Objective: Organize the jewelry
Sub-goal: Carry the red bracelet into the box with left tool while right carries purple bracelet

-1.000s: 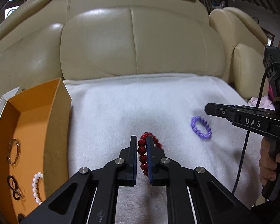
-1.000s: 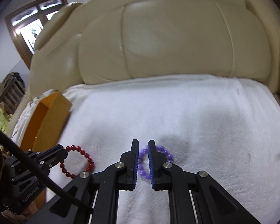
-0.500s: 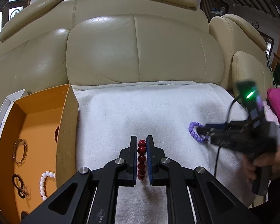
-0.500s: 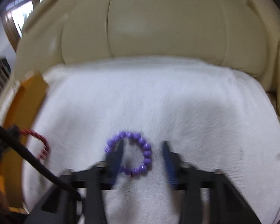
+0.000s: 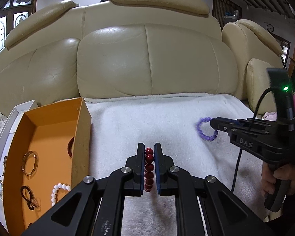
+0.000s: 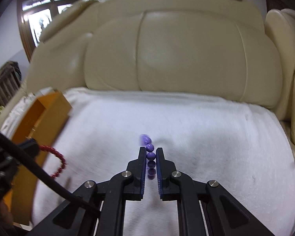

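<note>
Evidently bound for the orange box (image 5: 80, 137), each gripper pinches a bracelet between narrowed fingers: left gripper (image 5: 149, 154) red bracelet (image 5: 149, 169), right gripper (image 6: 149, 153) purple bracelet (image 6: 150, 157).

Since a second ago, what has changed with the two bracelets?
The right claw opened, then closed on the purple bracelet and raised it. The left claw lifted the red bracelet it already held. The orange box and its contents stayed put.

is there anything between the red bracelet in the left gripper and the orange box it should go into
Only the orange box's own near side wall: the red bracelet, clamped in the left gripper, must be lifted over it. Nothing else lies on the white towel between them.
</note>
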Action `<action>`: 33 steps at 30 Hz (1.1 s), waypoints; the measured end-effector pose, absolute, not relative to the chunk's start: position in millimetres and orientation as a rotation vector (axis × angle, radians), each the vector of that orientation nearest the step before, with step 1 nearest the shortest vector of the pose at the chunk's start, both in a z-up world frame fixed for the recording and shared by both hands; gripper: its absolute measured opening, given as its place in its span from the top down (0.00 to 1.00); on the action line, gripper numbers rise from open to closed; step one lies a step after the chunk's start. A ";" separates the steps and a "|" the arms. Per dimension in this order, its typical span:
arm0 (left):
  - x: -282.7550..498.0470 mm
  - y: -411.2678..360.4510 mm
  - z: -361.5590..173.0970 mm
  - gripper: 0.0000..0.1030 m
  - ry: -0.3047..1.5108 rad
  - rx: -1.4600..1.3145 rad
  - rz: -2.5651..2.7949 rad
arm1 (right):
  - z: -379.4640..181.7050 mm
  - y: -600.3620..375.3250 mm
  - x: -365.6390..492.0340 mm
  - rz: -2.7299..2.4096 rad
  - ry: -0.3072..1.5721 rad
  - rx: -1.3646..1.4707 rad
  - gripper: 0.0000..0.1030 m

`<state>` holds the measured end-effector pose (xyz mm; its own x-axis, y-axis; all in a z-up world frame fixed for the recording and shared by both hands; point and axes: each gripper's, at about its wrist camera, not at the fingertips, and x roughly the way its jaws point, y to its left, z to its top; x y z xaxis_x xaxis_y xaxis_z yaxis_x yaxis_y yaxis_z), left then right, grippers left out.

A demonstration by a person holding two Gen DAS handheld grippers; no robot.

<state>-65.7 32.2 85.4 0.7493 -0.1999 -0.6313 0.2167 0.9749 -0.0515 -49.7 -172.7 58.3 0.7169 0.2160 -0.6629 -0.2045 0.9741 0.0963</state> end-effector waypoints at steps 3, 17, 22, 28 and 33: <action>-68.5 35.2 89.6 0.91 0.674 0.015 -0.226 | 69.2 -159.8 -53.9 0.259 0.698 0.028 0.90; -90.2 66.6 123.4 0.91 0.560 -0.064 -0.214 | 101.3 -109.3 -90.0 0.372 0.627 0.023 0.90; -100.8 90.0 133.4 0.91 0.517 -0.093 -0.184 | 109.9 -89.2 -95.4 0.411 0.617 0.043 0.90; -111.4 136.4 140.5 0.91 0.465 -0.139 -0.116 | 115.8 -54.6 -99.4 0.489 0.610 0.058 0.90; -113.3 188.0 134.2 0.91 0.461 -0.193 -0.027 | 118.6 -23.1 -99.4 0.569 0.610 0.058 0.90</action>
